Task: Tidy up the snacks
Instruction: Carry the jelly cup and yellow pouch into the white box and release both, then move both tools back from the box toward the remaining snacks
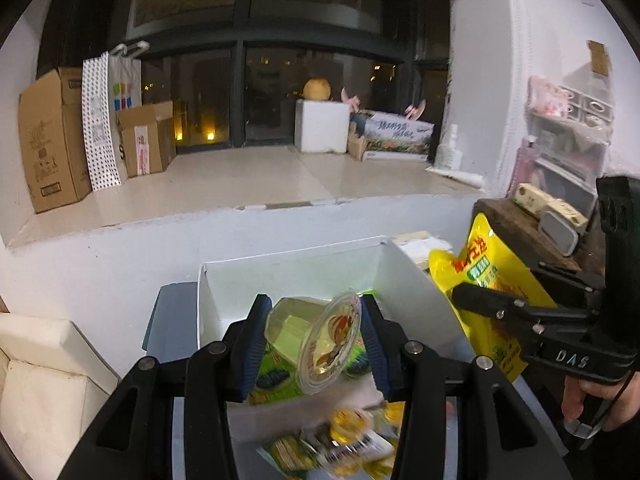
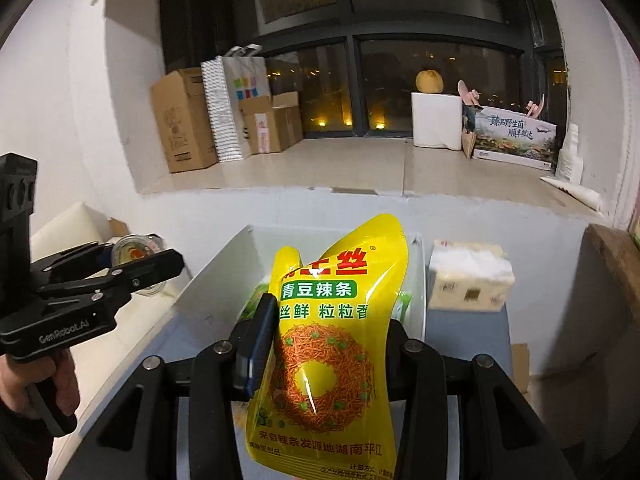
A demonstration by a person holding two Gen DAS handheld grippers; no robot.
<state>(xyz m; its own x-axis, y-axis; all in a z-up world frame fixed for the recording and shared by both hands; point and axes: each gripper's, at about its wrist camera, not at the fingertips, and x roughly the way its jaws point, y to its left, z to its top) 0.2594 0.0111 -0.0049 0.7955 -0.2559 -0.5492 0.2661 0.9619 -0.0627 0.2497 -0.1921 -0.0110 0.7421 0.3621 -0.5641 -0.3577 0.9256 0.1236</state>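
We've got one snack in each hand, both held above the open white cardboard box [image 1: 404, 280] on the grey tabletop [image 1: 168, 320]. The left gripper [image 1: 316, 344] has its blue-padded fingers [image 1: 252, 352] partly closed on a clear plastic jelly cup w/ printed foil lid [image 1: 320, 340], pinched across its sides, lid tilted toward the camera. The right gripper [image 2: 328, 344] is closed about the same amount on a glossy yellow foil snack pouch w/ green label [image 2: 332, 320], gripped mid-body; only its left finger shows, the other's hidden behind the bag.

Handling, as we judge it: cup is light, thin-walled, prob. crushable, so hold at the stiffer rim w/ gentle squeeze. Pouch is light, soft, slippery film; it flops above the grip, so a mid-body hold seems best. More packets lie in the box.
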